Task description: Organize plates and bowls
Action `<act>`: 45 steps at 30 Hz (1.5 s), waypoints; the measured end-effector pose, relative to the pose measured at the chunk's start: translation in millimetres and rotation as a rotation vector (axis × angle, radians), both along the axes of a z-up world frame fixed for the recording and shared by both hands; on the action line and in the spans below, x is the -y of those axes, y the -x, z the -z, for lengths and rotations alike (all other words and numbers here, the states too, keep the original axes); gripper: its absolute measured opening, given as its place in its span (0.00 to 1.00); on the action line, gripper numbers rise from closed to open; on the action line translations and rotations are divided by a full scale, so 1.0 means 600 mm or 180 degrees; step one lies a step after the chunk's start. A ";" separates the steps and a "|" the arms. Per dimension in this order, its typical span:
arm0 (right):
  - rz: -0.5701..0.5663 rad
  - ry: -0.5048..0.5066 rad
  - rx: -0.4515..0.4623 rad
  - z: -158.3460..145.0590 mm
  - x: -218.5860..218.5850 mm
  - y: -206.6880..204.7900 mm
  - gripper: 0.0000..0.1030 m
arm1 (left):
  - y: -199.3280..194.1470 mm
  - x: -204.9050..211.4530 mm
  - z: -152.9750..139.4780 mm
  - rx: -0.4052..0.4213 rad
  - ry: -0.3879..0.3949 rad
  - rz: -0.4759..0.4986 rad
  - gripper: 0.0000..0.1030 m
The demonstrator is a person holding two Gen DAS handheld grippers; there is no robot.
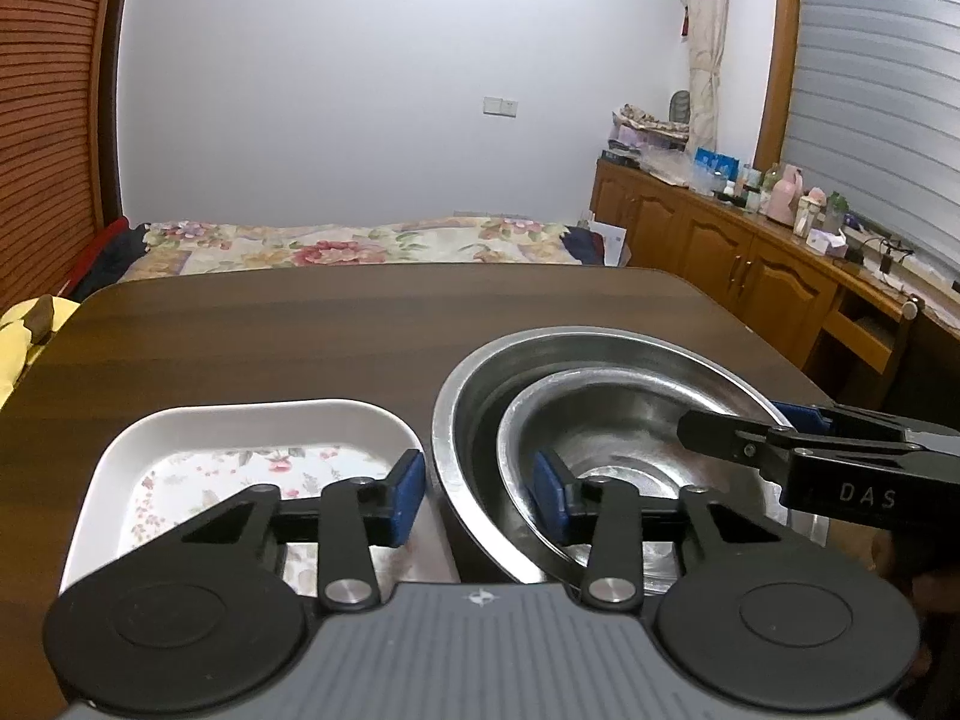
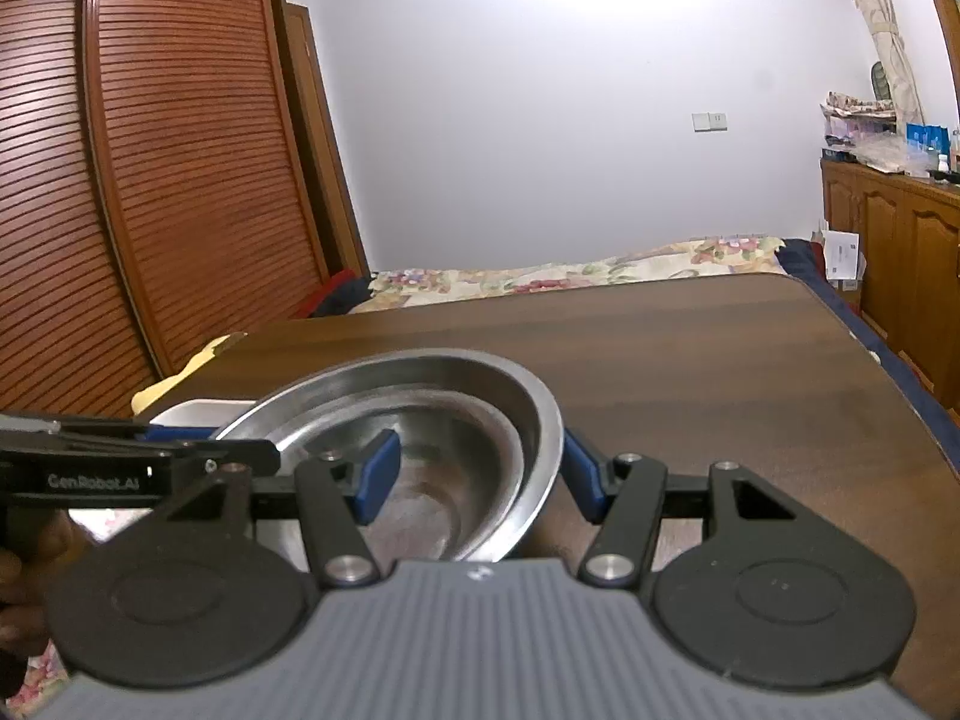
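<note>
Between left jaws, steel bowls' (image 1: 600, 396) near rims, unpinched

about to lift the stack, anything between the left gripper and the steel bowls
Nothing visible: the left gripper straddles the near rims of the nested steel bowls; the white floral plate sits clear, beside them.

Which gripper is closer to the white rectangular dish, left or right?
Left. The left gripper has one finger over the white rectangular dish. The right gripper straddles the far rim of the large steel bowl, beyond the dish.
</note>
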State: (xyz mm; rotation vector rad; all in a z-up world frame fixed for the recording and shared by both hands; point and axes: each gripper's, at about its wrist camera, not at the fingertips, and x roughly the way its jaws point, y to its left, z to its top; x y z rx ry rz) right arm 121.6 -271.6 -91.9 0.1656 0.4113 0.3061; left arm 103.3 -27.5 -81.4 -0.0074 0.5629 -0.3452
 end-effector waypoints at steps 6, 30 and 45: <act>-0.0004 -0.0031 -0.0067 0.006 0.000 -0.002 0.57 | 0.005 0.005 -0.002 0.0021 -0.0051 -0.0007 0.38; 0.0016 -0.0171 -0.0169 0.009 0.009 -0.005 0.28 | 0.013 0.019 -0.007 0.0050 -0.0103 0.0022 0.32; -0.0002 -0.0237 -0.0032 -0.043 0.007 0.006 0.28 | 0.040 -0.008 -0.067 0.0220 0.0062 -0.0001 0.32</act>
